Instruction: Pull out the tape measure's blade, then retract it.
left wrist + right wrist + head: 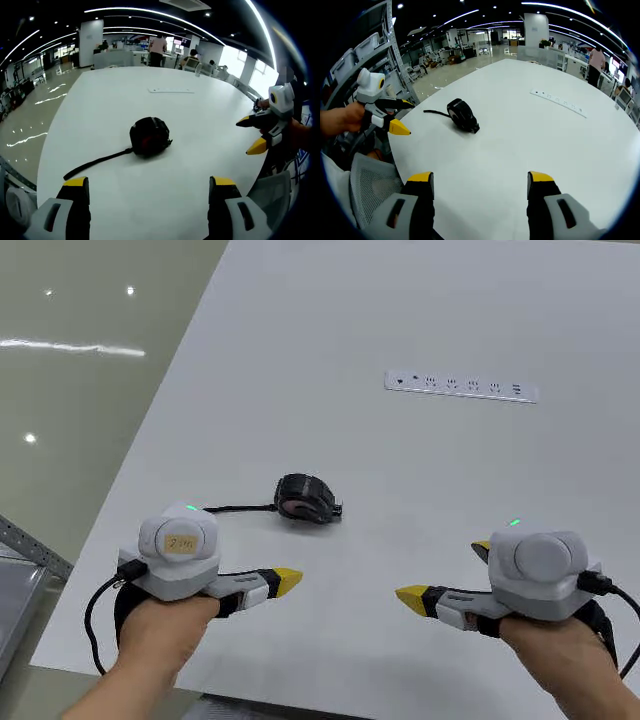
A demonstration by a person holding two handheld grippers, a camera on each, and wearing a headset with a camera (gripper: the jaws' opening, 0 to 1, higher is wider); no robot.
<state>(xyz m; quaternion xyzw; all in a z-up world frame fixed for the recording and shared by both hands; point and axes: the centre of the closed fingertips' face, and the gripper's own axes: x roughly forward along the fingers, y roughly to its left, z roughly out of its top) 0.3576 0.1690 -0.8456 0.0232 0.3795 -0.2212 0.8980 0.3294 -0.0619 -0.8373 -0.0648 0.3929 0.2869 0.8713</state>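
Black tape measure (307,498): lies on the white desk (450,470), ahead of you and between your two tools, nearer the left one. Nothing touches it. No blade shows outside the case.
Wrist strap (240,508): black, trails flat off the case toward your left side.
Step in hand: judged the very start. You are at the reach-in, with the pull not begun and the retract not begun.
Left hand-held gripper (149,182): jaws spread wide in its own view, empty, touching nothing. It is aimed at the case and stops short of it.
Right hand-held gripper (480,176): jaws also spread wide, empty, over bare desk. It sits well apart from the tape measure, which lies ahead and to its left in its own view.
Next move: you likely need one tool to pin the case and the other to pinch the blade hook. A small nub on the case's right end in the head view looks like the blade mouth, but the hook is too small to confirm. That end faces your right tool, so left pins and right pulls looks the easier split.
Risk: the case sits loose on a smooth desk and could slide or spin if you pull before it is pinned.
Power strip (461,386): white, on the far side of the desk, out of your way.
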